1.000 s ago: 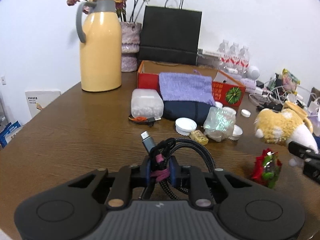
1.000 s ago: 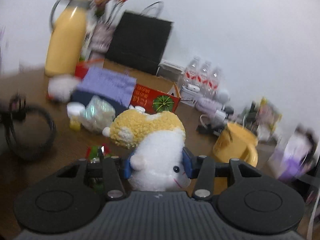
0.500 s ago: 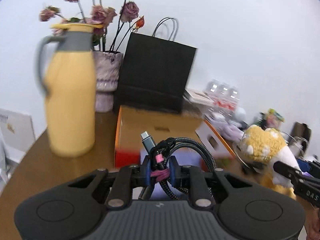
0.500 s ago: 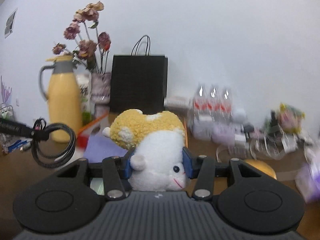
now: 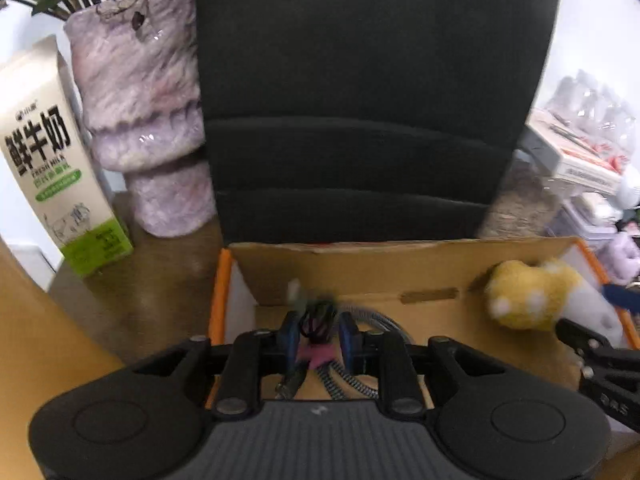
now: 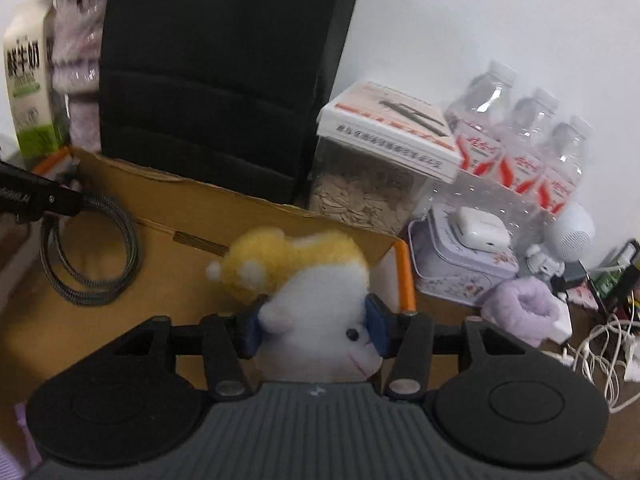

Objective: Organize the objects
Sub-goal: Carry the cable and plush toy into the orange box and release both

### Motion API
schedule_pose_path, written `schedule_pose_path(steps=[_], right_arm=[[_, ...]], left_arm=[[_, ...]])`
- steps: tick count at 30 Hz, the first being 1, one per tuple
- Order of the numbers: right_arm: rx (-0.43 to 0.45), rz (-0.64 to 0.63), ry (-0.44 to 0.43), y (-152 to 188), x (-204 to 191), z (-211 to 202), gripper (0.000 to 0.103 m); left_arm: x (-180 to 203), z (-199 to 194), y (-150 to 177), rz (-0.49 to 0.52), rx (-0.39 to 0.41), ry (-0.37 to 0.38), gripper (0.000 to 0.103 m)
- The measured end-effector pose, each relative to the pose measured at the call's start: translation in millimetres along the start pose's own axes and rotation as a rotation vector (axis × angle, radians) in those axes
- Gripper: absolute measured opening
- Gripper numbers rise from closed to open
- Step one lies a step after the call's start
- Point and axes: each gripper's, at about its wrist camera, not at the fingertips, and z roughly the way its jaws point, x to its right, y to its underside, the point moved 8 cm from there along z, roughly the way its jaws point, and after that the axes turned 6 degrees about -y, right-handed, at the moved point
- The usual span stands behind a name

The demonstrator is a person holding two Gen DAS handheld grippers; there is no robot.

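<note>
Item 1: left gripper (image 5: 319, 332), black two-finger tool with blue pads. Its jaws are opening around the coiled grey braided charging cable with pink tie (image 5: 320, 350), which sits between the pads; whether they still pinch it cannot be told through the blur. A second ago the cable was over bare brown tabletop; now it hangs over the open cardboard box with orange edging (image 5: 360, 268), directly ahead of and below the fingers.

Item 2: right gripper (image 6: 314, 326), same make. Its jaws are opening either side of the yellow-and-white plush toy (image 6: 316, 280), whose white body still fills the gap and touches both pads. It too has come from above the table to above the box, the orange rim just beyond the right pad.

Reading: both items appear to be at their drop point, and the widening jaws suggest release into the box is under way; neither yet rests on the box floor.

Item 3, legible writing: white-and-green milk carton (image 5: 52, 168), far left of the left gripper, printed "鲜牛奶" and "FRESH MILK". Small white lettering on the left gripper's finger, seen from the right wrist view, is too blurred to read.

Item 4, surroundings: black paper bag (image 5: 368, 92) straight behind the box; mottled purple vase (image 5: 148, 120) to its left.
</note>
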Motion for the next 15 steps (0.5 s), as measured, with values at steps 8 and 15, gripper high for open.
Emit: schedule_pose_path(steps=[8, 15], right_arm=[[0.061, 0.052, -0.037, -8, 10, -27, 0.088], [0.172, 0.139, -0.054, 3, 14, -140, 0.103]], left_arm=[[-10, -63, -4, 0.014, 0.083, 0.011, 0.052], [-3, -222, 66, 0.089, 0.319, 0.16, 0.09]])
